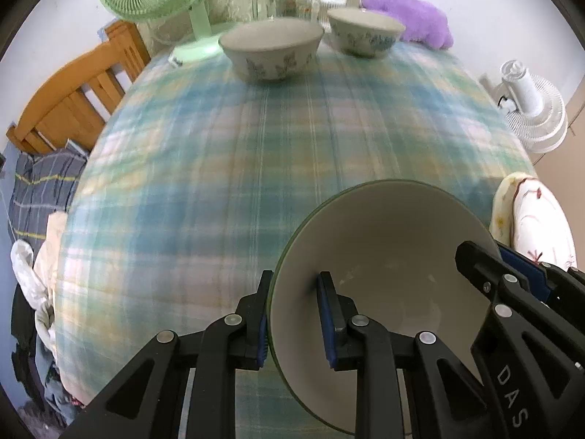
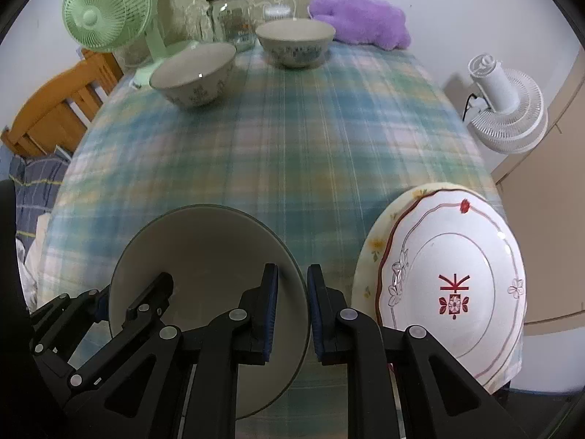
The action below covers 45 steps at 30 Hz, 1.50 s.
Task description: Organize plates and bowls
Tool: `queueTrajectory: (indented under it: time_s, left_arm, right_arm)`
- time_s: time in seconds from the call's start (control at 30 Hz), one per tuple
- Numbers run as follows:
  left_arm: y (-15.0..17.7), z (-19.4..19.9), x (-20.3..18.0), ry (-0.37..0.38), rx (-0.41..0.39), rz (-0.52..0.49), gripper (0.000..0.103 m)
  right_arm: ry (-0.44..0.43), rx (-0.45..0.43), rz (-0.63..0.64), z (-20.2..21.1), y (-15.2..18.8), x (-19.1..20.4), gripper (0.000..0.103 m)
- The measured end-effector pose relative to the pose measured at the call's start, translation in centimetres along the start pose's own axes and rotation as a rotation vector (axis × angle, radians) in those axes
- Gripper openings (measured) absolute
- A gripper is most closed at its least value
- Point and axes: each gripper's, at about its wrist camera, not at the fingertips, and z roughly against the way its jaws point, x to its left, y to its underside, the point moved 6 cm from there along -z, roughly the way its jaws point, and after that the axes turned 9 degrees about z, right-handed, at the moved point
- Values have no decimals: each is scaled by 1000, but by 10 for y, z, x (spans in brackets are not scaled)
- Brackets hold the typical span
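A large pale bowl with a green rim (image 1: 387,263) (image 2: 204,256) is held over the near edge of the plaid table by both grippers. My left gripper (image 1: 296,314) is shut on its left rim, one finger inside and one outside. My right gripper (image 2: 292,307) is shut on its right rim, and also shows in the left wrist view (image 1: 512,278). Two patterned bowls (image 1: 272,51) (image 1: 365,31) stand at the far end, also in the right wrist view (image 2: 193,75) (image 2: 296,42). Two stacked plates (image 2: 457,278), white on yellowish, lie at the near right.
A green fan (image 2: 106,11), glass jars (image 2: 228,12) and a purple plush (image 2: 362,20) stand at the table's far edge. A white fan (image 2: 508,102) is off the right side. A wooden chair (image 1: 76,91) stands at the left.
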Motion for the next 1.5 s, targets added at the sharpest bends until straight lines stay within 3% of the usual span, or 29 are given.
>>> queueTrajectory:
  time_s: [0.3, 0.47, 0.57, 0.63, 0.73, 0.8, 0.83, 1.27, 1.5]
  left_arm:
    - [7, 3, -4, -50, -52, 2, 22]
    - [14, -2, -6, -22, -18, 1, 33]
    - [15, 3, -6, 4, -22, 6, 48]
    - [14, 7, -6, 23, -30, 2, 72]
    - [11, 12, -6, 41, -35, -13, 77]
    - [8, 15, -4, 54, -38, -14, 80]
    - [5, 18, -3, 56, -45, -24, 81]
    - [-56, 61, 7, 145, -172, -36, 82]
    - [-105, 65, 12, 104, -231, 45, 82]
  right_arm:
    - [-38, -30, 64, -4, 4, -1, 19]
    - [-72, -6, 68, -14, 12, -1, 19]
    - [-75, -11, 74, -11, 12, 1, 19]
    - [-76, -15, 68, -8, 12, 1, 20]
    - [-63, -32, 65, 0, 9, 2, 38]
    - [-34, -55, 50, 7, 5, 2, 80]
    - [-20, -66, 46, 10, 3, 1, 84]
    - [33, -222, 60, 62, -58, 14, 85]
    - [-3, -271, 91, 67, -107, 14, 85]
